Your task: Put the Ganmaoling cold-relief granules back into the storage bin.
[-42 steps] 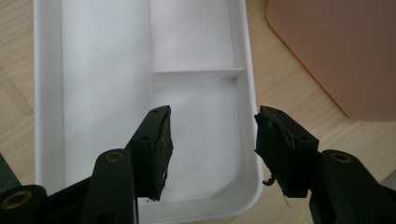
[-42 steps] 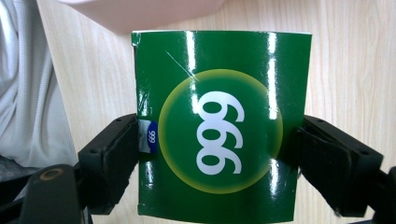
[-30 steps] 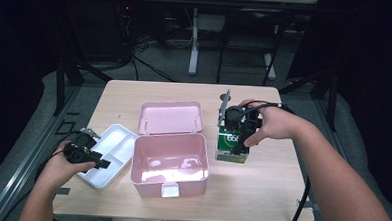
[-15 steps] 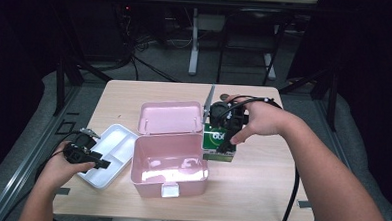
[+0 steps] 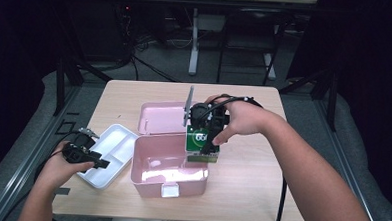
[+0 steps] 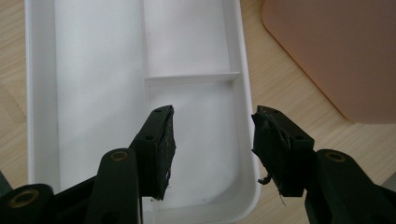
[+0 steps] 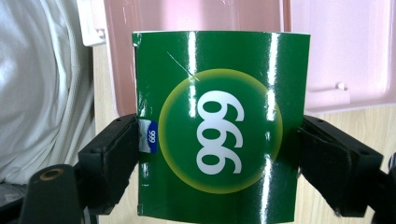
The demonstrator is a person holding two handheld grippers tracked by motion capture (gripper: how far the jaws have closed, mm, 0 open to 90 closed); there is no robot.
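Observation:
My right gripper [image 5: 202, 146] is shut on a green box [image 5: 200, 142] marked 999, held over the right rim of the open pink box [image 5: 169, 164]. In the right gripper view the green box [image 7: 217, 126] sits squeezed between both jaws, with the pink box [image 7: 327, 51] behind it. My left gripper [image 5: 100, 163] rests over the white divided tray [image 5: 113, 146] at the left. The left gripper view has the jaws apart above the white tray [image 6: 187, 70], nothing between them.
The pink box's lid [image 5: 158, 117] lies flat behind it. A grey plate [image 5: 188, 106] stands up from the right gripper. Bare wooden table [image 5: 260, 193] lies to the right and front. A pink corner [image 6: 336, 51] of the box is near the tray.
My right gripper has carried the green box leftward, from the table's right side to above the pink box's right edge. The left gripper stayed over the tray.

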